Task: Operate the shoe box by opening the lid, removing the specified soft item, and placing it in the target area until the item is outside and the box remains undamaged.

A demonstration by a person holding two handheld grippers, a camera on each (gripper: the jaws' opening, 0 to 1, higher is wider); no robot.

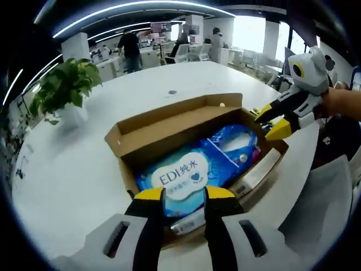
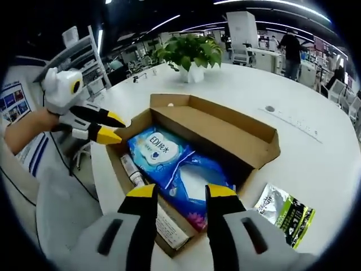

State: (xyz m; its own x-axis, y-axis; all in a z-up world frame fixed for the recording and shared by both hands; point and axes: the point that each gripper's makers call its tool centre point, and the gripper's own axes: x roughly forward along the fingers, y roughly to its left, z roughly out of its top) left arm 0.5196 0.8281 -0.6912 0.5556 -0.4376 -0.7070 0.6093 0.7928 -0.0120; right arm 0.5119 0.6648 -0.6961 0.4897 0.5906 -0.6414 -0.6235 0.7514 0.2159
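In the left gripper view, the left hand-held gripper (image 1: 185, 195) rises with its two yellow-tipped black jaws spread apart, holding nothing. Just ahead of the tips sits the shoe box (image 1: 169, 127), plain brown corrugated cardboard, its lid folded back on the far side. Inside lies a soft, glossy blue wipes pack (image 1: 194, 169) with a white cloud-shaped label, right beyond the jaws. A slim white tube (image 1: 189, 221) lies along the box's near edge between the jaws. The right hand-held gripper (image 1: 275, 121) hovers at the box's far right corner, jaws parted. A leafy potted plant (image 1: 63, 90) stands far left on the smooth white round desk (image 1: 73, 180).

In the right gripper view, the right hand-held gripper (image 2: 181, 195) is likewise open and empty over the box's near edge. The wipes pack (image 2: 175, 166) lies crinkled inside, just ahead. The left hand-held gripper (image 2: 110, 127) is at the box's left corner, jaws parted. A shiny silver-and-green sachet (image 2: 285, 213) lies flat on the desk to the right of the jaws.
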